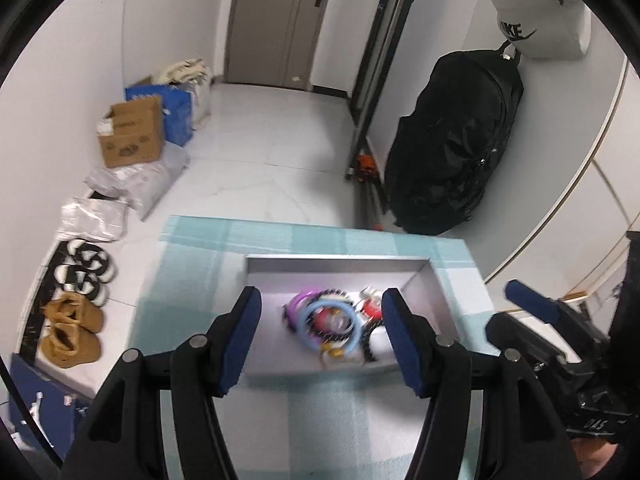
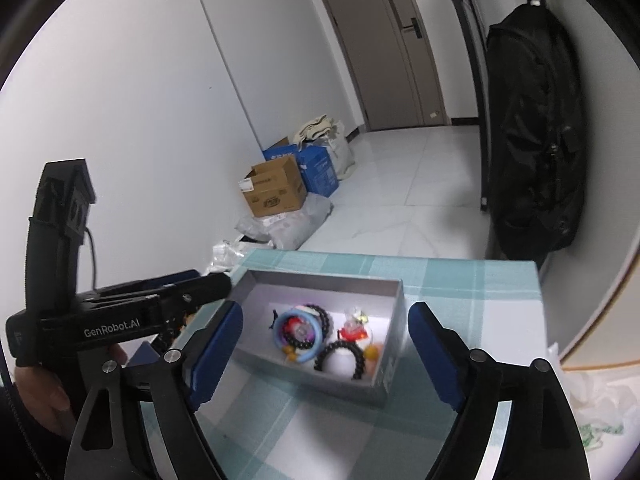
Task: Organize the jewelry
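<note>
Both tongs spread, nothing between them: left gripper [image 1: 320,320], right gripper [image 2: 324,344]. Bracelets [image 2: 304,330] piled in grey box [image 2: 320,280] on checked cloth [image 2: 460,280] (beaded ring [image 2: 340,358] at 4 o'clock of blue ring [image 1: 328,324]).

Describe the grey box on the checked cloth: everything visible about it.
The shallow grey rectangular box, apparently cardboard, sits lidless and flat on the teal-and-white checked cloth. Its inside is pale. Jewelry lies heaped toward its near end: a light-blue ring bangle, black beaded bracelets, and red and orange pieces. The far end is bare. Neither gripper touches it.
</note>
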